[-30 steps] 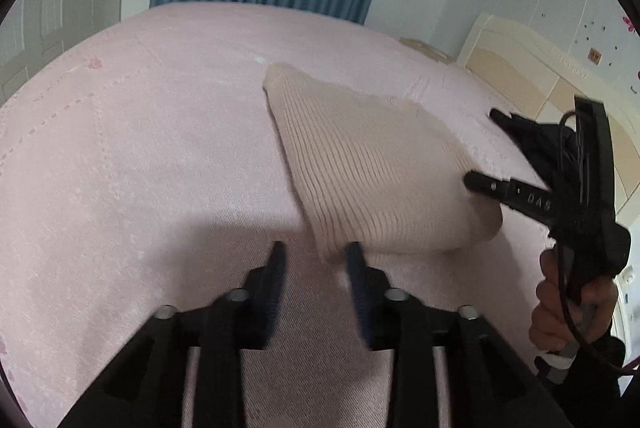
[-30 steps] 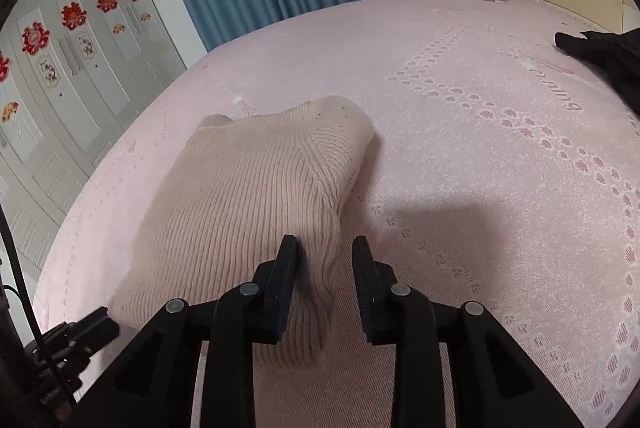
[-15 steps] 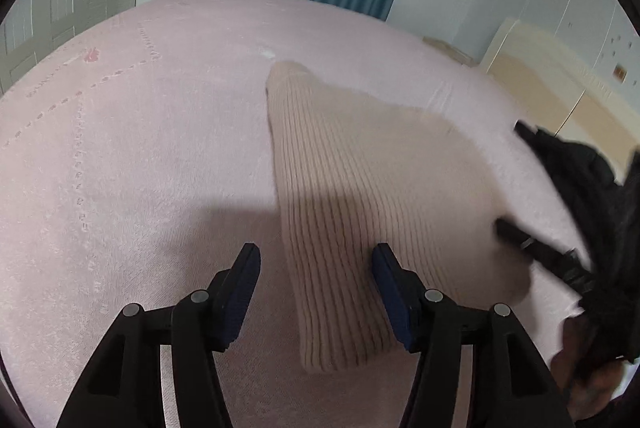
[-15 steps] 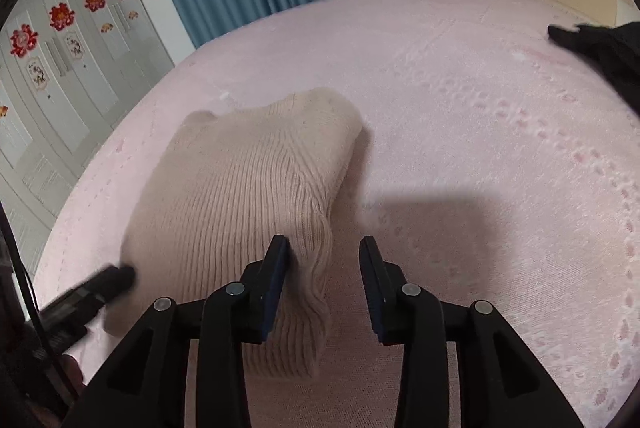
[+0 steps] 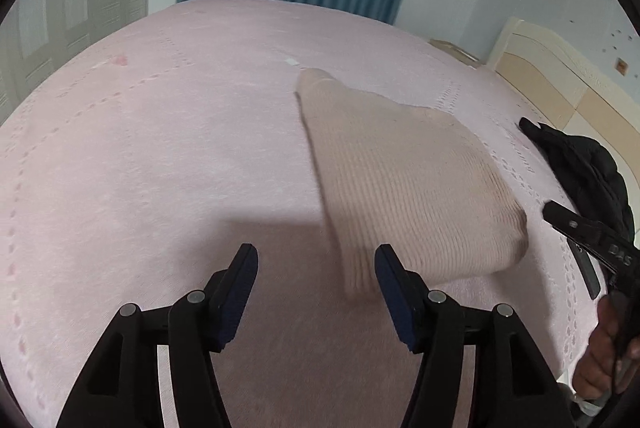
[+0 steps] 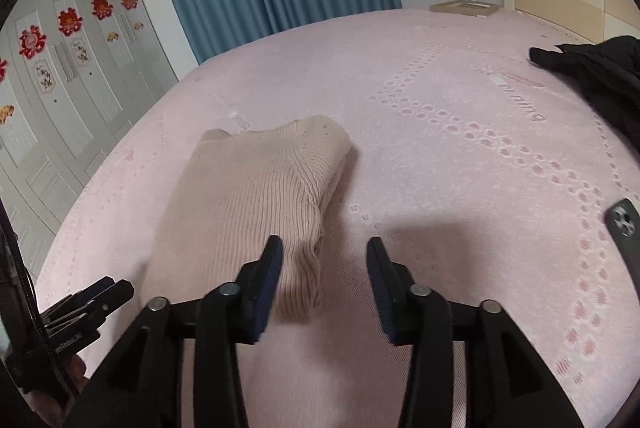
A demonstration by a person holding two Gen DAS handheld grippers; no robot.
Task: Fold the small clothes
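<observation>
Both tongs, left (image 5: 316, 278) and right (image 6: 322, 270), have just opened, holding nothing; soft knit sweater (image 5: 404, 184) lies folded mid-bed (image 5: 160, 148), best pinched at its near corners.

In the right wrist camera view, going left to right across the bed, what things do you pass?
Left gripper at the lower left edge → folded beige sweater → right gripper, jaws open → phone at the right edge. The black garment lies farther back, upper right, on the pink bedspread.
</observation>
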